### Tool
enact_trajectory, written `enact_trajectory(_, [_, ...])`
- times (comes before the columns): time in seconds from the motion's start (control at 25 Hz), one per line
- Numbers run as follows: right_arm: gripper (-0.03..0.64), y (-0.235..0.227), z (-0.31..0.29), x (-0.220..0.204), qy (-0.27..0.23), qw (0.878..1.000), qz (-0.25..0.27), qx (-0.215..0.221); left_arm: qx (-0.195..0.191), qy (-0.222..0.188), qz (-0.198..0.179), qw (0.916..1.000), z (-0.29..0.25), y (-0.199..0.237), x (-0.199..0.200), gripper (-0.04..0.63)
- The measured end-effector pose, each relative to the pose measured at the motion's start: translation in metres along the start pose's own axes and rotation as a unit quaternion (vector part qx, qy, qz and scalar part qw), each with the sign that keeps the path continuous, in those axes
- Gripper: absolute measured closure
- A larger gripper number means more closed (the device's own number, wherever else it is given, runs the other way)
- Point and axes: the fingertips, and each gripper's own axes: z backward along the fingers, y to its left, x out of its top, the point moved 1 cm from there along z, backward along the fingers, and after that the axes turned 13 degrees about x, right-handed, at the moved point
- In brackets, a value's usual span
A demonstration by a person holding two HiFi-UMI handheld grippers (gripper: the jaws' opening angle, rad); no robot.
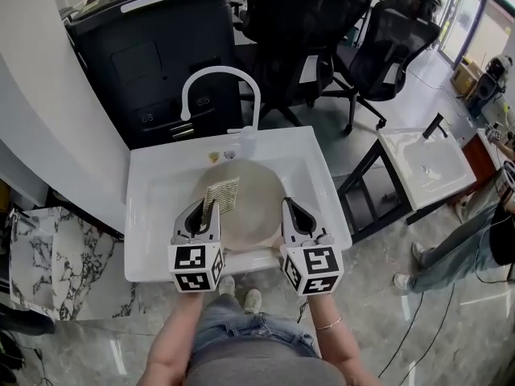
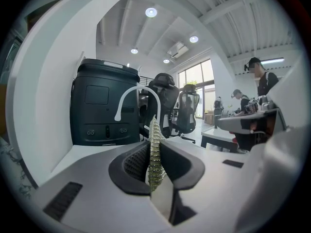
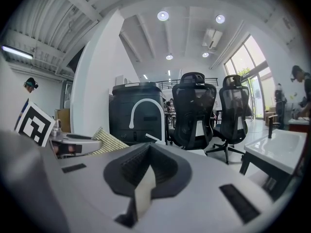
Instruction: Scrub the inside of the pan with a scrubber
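At the bottom centre of the head view, the left gripper (image 1: 203, 215) clamps a flat ribbed scrubber (image 1: 221, 194) edge-on between its jaws. The right gripper (image 1: 291, 214), just right of centre, has its jaws pressed together on nothing. Just beyond their tips, mid-frame, the round pale pan (image 1: 256, 207) lies in a white sink (image 1: 153, 215). The scrubber hangs over the pan's left part; whether it touches cannot be told.

To scrub well, the scrubber likely needs laying flat on the pan's floor and working in firm overlapping circles. The right gripper could steady the rim so the pan does not slide on the slick basin.

Behind, a white arched faucet (image 1: 217, 75) rises at upper centre. Beyond it are a black cabinet (image 1: 153, 47) at upper left and black office chairs (image 1: 322, 30) at upper right. A second sink (image 1: 426, 163) stands at right.
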Motion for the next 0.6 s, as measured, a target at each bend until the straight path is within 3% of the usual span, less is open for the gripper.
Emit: enact_trajectory(0.6, [0.609, -0.0036, -0.0032, -0.0002, -0.009, 1.000, 0.003, 0.004, -0.001, 0.001, 0.017, 0.9999, -0.0068, -0.0013, -0.0023, 0.528])
